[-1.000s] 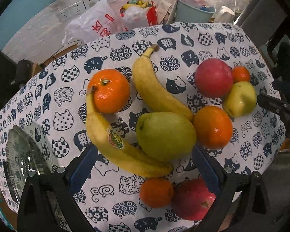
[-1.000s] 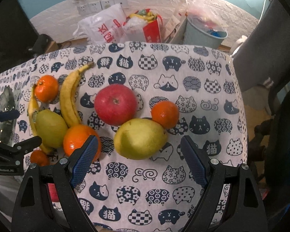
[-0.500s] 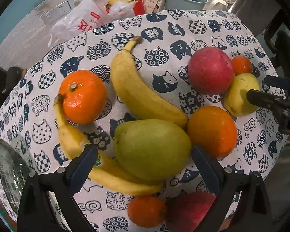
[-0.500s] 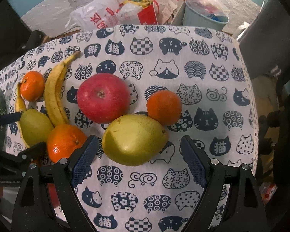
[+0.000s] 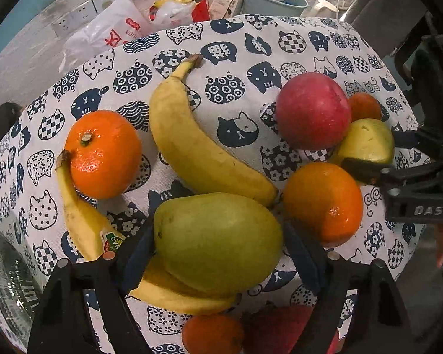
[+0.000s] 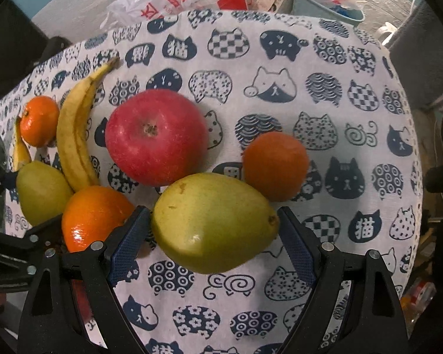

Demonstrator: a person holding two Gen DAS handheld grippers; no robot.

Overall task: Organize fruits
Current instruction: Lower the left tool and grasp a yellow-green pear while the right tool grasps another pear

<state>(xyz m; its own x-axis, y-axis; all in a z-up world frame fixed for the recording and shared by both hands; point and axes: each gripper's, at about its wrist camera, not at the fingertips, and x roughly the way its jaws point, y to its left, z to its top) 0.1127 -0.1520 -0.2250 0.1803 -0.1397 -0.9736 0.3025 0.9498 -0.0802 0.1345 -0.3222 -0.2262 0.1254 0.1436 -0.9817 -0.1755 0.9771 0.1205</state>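
**Two pears, one between each pair of my fingers**

Now my left gripper [image 5: 218, 253] straddles the green pear [image 5: 218, 242], which lies on a banana [image 5: 174, 292] whose sticker end runs up to a mandarin [image 5: 103, 153]. The jaws are closing, blue pads at the pear's flanks; the left pad looks to be touching the skin, but I cannot tell whether the right one is.

My right gripper [image 6: 214, 242] brackets the yellow-green pear [image 6: 214, 222] on the cat-print tablecloth [image 6: 325, 94]. Its jaws stand wide, the left pad just beside the fruit and the right pad near the stem tip, neither clearly pressing.

The left wrist view alone shows a small orange [image 5: 212, 334] and a red fruit [image 5: 280, 327] low between my fingers, and a glass dish [image 5: 6, 268] at the table's left edge. The right wrist view alone shows the stem pit of the red apple [image 6: 156, 137] and a matte orange [image 6: 276, 165] lying to the right of it, touching the pear.

Both pears are smooth, speckled and blunt-ended. The large orange [image 5: 323, 202] is glossy and pebbled. The second banana [image 5: 200, 147] curves down towards the pear, dull yellow with brown flecks.
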